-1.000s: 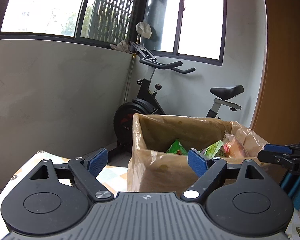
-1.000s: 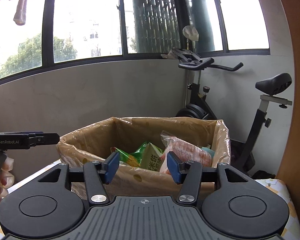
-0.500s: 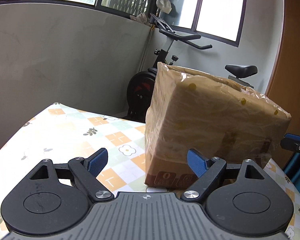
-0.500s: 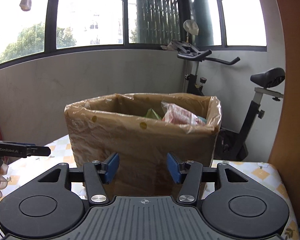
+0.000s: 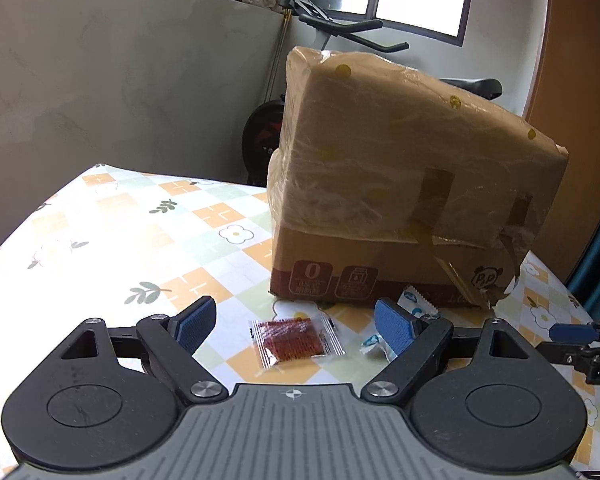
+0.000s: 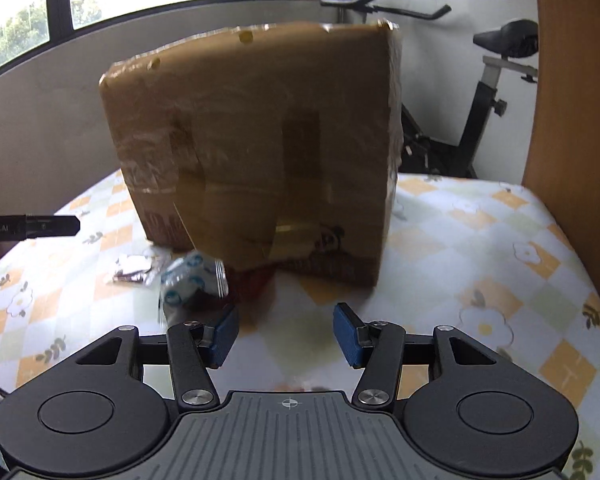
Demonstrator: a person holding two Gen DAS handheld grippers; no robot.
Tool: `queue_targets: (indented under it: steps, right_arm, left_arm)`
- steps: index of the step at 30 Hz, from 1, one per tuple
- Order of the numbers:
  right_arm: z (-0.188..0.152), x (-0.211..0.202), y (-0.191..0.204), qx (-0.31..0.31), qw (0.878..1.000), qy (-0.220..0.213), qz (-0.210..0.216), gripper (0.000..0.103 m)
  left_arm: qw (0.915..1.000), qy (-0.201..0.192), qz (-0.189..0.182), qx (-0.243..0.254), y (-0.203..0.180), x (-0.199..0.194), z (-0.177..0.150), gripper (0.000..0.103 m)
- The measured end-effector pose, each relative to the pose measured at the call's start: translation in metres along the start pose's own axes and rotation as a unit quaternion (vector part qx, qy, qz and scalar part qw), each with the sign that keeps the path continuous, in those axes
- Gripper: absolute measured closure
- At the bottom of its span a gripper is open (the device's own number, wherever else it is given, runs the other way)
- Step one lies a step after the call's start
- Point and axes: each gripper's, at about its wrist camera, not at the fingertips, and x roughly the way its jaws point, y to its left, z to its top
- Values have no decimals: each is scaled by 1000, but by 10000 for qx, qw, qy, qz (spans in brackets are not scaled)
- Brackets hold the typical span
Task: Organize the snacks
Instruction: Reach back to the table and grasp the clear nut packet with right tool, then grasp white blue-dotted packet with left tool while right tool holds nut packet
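A cardboard box [image 5: 400, 184] lined with a brown plastic bag stands on the table; it also shows in the right wrist view [image 6: 260, 152]. Its inside is hidden from here. A small clear packet with red filling [image 5: 296, 342] lies on the table between the open fingers of my left gripper [image 5: 296, 326]. A white and blue wrapper [image 5: 414, 310] lies by the left gripper's right finger. In the right wrist view, blurred white and blue packets [image 6: 192, 276] and a dark one [image 6: 134, 270] lie left of the box front. My right gripper [image 6: 286, 338] is open and empty, low over the table.
The table has a checked flower-print cloth [image 5: 112, 232]. An exercise bike [image 6: 496, 92] stands behind the table by a grey wall. A wooden panel [image 6: 572, 120] rises at the right. The other gripper's tip shows at each view's edge [image 5: 580, 338] [image 6: 40, 226].
Both grippers have dropped from above the box rim to near the table. The box's inside is out of sight and the small packets on the table have come into view.
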Motion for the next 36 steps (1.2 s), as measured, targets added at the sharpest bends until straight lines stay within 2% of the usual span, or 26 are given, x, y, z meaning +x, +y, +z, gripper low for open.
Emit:
queue_targets:
  steps: [4,9,13,15,17,26,33,36]
  right_arm:
    - [-22,5,-2,139,9988,473,-79,54]
    - [-35,10,-3,396,9963,760,-38,53]
    - [-35,13,5,134,9971,745,-32,54]
    - [-31,18,8,-117,9972,737,-59,66]
    - [-28,23,14,-487,9957,755,-227,84]
    - [-6,58,18,-810,9950,582,54,86]
    - [0,77,5,-507,9983,247,166,86]
    - [-6,75,3,-461,9987,76,207,85]
  left_arm:
    - [9999,166,-10,-6,-3,5,-9,15]
    - [9995,300,-51,-75,-5,11,-17,15]
    - [9992,380,-67,-60,-7,14,-22,15]
    - [9991,412,-77,-56,-7,15,-22,16]
    - [9991,415,-91,-64,-7,15,-23,16]
    - [9985,520,-77,-155,-4,20,-24,16]
    - [9981,606,-24,-143,-2,29,-24,17]
    - [9980,588,-217,-57,-9,35,-20,22]
